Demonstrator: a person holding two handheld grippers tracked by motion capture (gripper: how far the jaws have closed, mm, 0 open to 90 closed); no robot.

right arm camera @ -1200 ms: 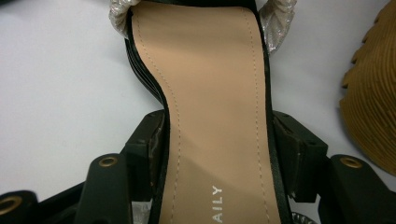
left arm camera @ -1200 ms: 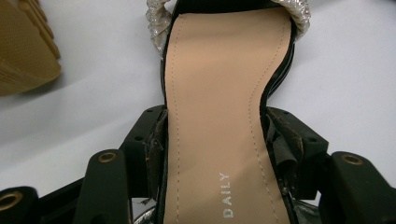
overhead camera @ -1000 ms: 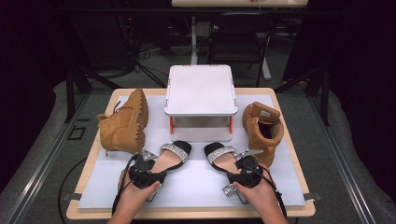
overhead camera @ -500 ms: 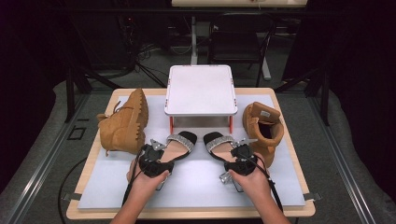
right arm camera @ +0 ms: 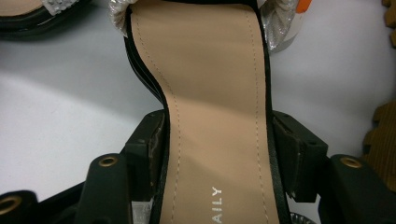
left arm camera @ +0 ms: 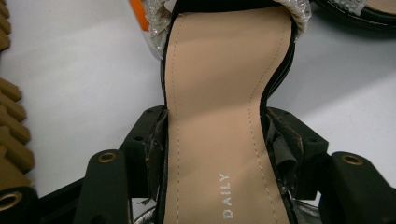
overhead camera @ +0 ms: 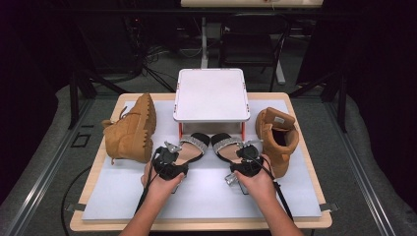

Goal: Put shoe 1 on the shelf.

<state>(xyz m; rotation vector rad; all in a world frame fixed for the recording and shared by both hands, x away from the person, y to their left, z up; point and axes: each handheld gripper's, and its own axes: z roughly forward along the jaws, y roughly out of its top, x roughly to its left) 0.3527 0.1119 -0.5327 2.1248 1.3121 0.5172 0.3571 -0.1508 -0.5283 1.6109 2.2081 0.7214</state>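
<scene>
1. Left gripper (overhead camera: 173, 162) clamps the waist of the left black tan-insoled sandal (left arm camera: 219, 116), whose toe points away towards the white red-legged stand (overhead camera: 210, 94).
2. Right gripper (overhead camera: 247, 164) clamps the right black sandal (right arm camera: 215, 116) likewise; each hand is nearest its own.
3. Count: two sandals, two tan suede boots (overhead camera: 129, 130), one stand.

The high view looks forward and down from above the person's side, taking in the whole table (overhead camera: 206, 223). The left gripper view sits very close, looking along its black jaws at the insole of the left sandal (left arm camera: 224, 116). The right gripper view does likewise over the right sandal (right arm camera: 215, 116). Each close view shares its sandal with the high view; the left gripper view also catches the neighbouring sandal's edge at its upper right.
</scene>
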